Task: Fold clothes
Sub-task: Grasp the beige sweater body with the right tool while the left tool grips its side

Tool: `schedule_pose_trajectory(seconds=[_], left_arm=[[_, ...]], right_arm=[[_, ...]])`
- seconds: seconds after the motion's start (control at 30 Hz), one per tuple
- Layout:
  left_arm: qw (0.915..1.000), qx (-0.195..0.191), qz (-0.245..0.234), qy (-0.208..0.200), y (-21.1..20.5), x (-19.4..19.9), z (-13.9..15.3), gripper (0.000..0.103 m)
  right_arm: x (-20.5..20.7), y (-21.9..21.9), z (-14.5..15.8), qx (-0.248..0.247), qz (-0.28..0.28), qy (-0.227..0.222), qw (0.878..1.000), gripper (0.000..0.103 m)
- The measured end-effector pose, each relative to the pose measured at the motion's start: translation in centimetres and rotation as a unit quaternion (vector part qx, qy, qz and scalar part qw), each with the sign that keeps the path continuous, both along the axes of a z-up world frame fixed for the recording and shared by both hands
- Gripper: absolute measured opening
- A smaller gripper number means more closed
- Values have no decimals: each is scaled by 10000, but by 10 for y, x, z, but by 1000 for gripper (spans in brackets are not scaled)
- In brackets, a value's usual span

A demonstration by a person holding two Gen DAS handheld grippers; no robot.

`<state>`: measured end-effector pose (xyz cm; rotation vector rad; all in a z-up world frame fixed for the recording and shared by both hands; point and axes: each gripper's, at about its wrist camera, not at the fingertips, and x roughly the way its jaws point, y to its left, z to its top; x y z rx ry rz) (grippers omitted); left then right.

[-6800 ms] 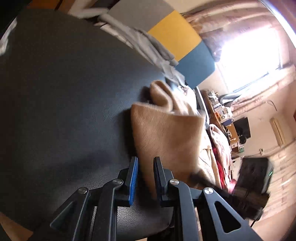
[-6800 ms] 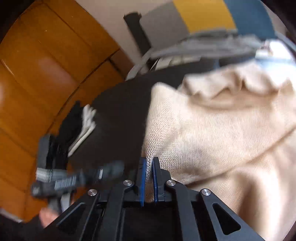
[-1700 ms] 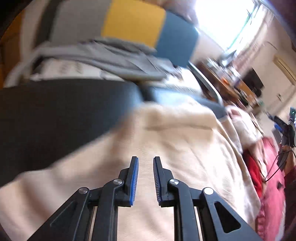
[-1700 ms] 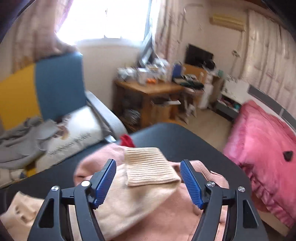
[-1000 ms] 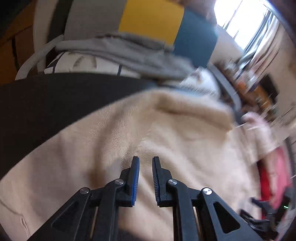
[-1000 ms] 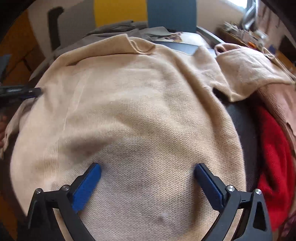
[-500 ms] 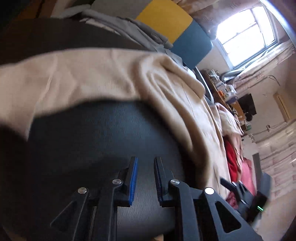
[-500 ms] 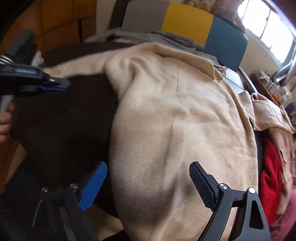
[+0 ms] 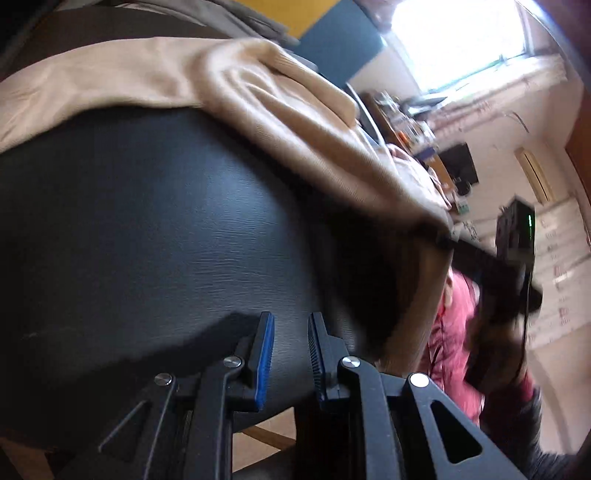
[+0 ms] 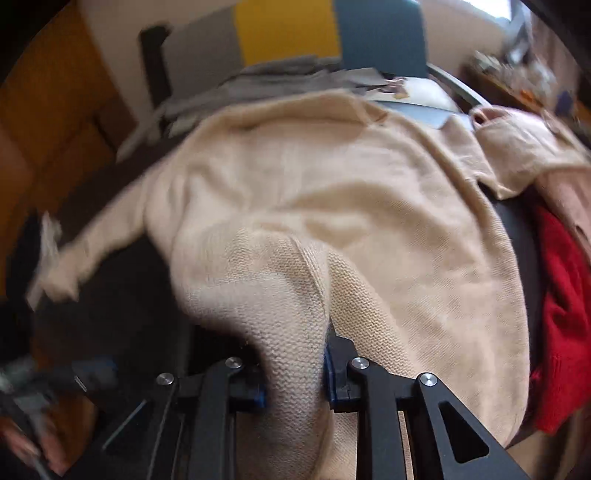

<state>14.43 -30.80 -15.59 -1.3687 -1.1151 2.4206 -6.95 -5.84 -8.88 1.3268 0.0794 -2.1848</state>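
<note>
Cream-beige knitted sweater [image 10: 332,192], fine rib-stitch wool, long-sleeved, spread front-down across a black textured round table [image 9: 147,221]; taken as the landmark here. Body covers most of the tabletop; one sleeve trails off toward the table's left edge, its cuff blurred; neckline lies at the far side, toward a grey, yellow and blue panelled chair back [image 10: 288,33]. The hem nearest the camera is bunched into a raised fold with a crease running up from it. Right gripper [image 10: 295,373], black with blue pads, has this hem fold between its fingers, the jaws closing with the knit filling the gap. Left gripper [image 9: 290,354], same make, hovers over bare table beside the sweater's sleeve side, fingers slightly parted, nothing between them. Beyond the sweater's right edge lie a red garment [image 10: 561,332] and a pale pink garment [image 10: 524,147]. Grey clothing [image 10: 258,81] lies behind the neckline.
</note>
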Motion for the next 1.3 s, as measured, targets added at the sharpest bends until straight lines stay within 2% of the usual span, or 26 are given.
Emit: schedule_pose_trajectory(seconds=[0.1,0.2,0.3,0.37,0.47,0.63,0.7,0.87,0.97,1.07,1.2,1.3], left_arm=[[9996,72,-261,25,13,-17,3,18],[9985,284,-461,-17,22,-37,3,18],[9978,373,-538,-106,30,-62,-1,18],[9970,516,-527,-216,34,-78,-6,18],[9942,917,-519,-221,45,-106,-12,18],[9874,1477,-574,-20,69,-161,-14,19],[9864,1530,-590,71,81,-179,-12,19],[9874,1470,-556,205,105,-214,-4,19],[9906,1292,-451,30,108,-226,-9,19],[9912,1268,-352,-106,112,-233,-16,19],[9923,1204,-287,-66,115,-231,-17,18],[9942,993,-242,-323,122,-240,-19,18]], right_arm=[[-39,34,13,-673,-598,-269,9956,23],[-81,62,-8,-1192,-1034,-908,9833,23],[-102,86,-47,-1778,-1350,-1731,9593,26],[-109,102,-64,-2139,-1523,-1995,9441,26],[-116,108,-73,-2442,-1299,-2047,9389,31],[-117,128,-95,-3294,-1036,-2597,9019,34],[-116,134,-103,-3545,-975,-2715,8895,34],[-115,138,-105,-3668,-722,-2675,8881,33],[-113,139,-107,-3719,-618,-2639,8878,33],[-109,139,-108,-3766,-572,-2620,8867,32],[-102,151,-108,-3769,-518,-2570,8884,32],[-102,155,-107,-3718,-521,-2562,8907,34]])
